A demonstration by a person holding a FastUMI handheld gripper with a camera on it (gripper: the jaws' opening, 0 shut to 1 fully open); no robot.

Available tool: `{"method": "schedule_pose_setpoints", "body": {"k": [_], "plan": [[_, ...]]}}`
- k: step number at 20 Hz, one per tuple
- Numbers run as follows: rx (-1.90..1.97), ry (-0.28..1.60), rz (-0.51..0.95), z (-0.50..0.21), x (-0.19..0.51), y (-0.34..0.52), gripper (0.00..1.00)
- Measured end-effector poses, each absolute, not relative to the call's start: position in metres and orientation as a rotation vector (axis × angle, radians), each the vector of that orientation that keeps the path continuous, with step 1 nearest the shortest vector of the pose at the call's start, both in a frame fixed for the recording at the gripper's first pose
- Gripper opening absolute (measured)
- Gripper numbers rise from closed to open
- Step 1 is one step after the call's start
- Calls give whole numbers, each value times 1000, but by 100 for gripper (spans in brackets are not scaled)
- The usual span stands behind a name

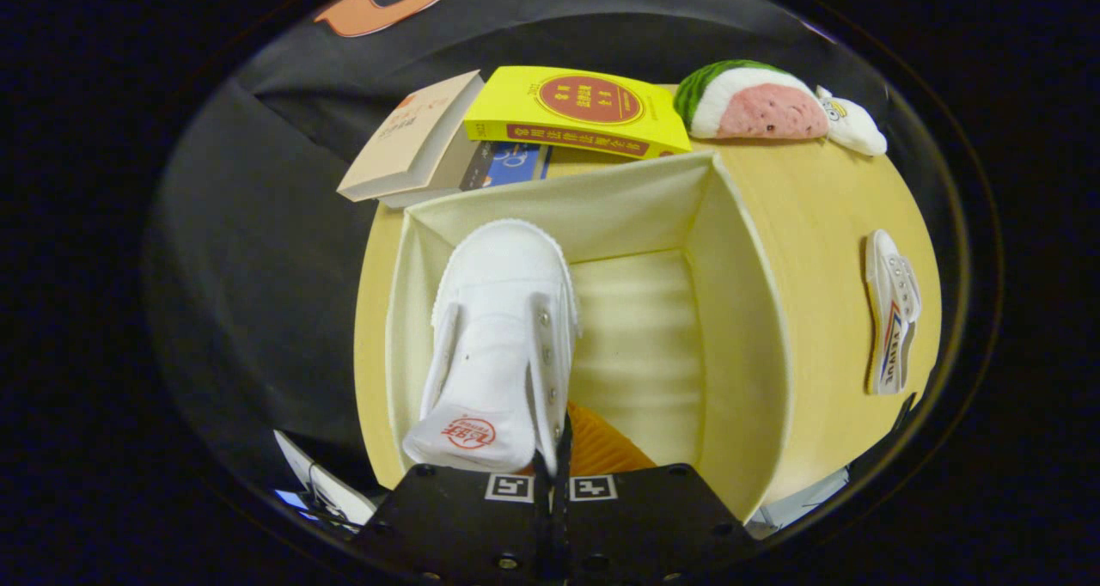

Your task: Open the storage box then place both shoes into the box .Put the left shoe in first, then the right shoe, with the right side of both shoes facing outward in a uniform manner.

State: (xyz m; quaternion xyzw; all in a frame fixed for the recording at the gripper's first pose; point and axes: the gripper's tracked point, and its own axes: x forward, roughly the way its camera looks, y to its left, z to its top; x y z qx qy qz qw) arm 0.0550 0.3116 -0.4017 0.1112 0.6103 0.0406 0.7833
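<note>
A white canvas shoe (503,328) hangs toe-forward over the open cream storage box (739,328), along the box's left wall. My gripper (554,457) is shut on the shoe's right collar edge near the heel, with the fingers pressed together on the fabric. The shoe's orange insole (601,453) shows just right of the fingers. The second white shoe (891,324) lies on its side on the round wooden table (825,199), to the right of the box, its striped side up. The box floor beside the held shoe is bare.
Beyond the box lie a yellow book (580,109), a beige book (412,135) and a blue-covered book (507,163) under them. A watermelon-slice plush (752,100) and a small white plush (855,122) sit at the table's far right.
</note>
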Motion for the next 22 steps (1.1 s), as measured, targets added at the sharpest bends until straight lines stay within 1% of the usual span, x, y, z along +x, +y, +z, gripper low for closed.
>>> {"method": "schedule_pose_setpoints", "body": {"k": [5,9,11,12,13,15,16,17,18,20,21,22], "plan": [[250,1397,50,-441,59,320,0],[136,1437,51,-465,60,322,1],[81,1464,63,-471,57,323,5],[65,1462,78,-470,58,324,10],[56,1469,90,-470,57,326,10],[29,1513,117,-468,49,327,28],[-1,1525,129,-462,46,324,34],[-29,1532,157,-455,44,324,37],[-57,1537,184,-445,40,322,48],[-103,1530,240,-421,34,318,64],[-118,1522,272,-408,31,316,68],[-130,1510,297,-392,29,312,80]]}}
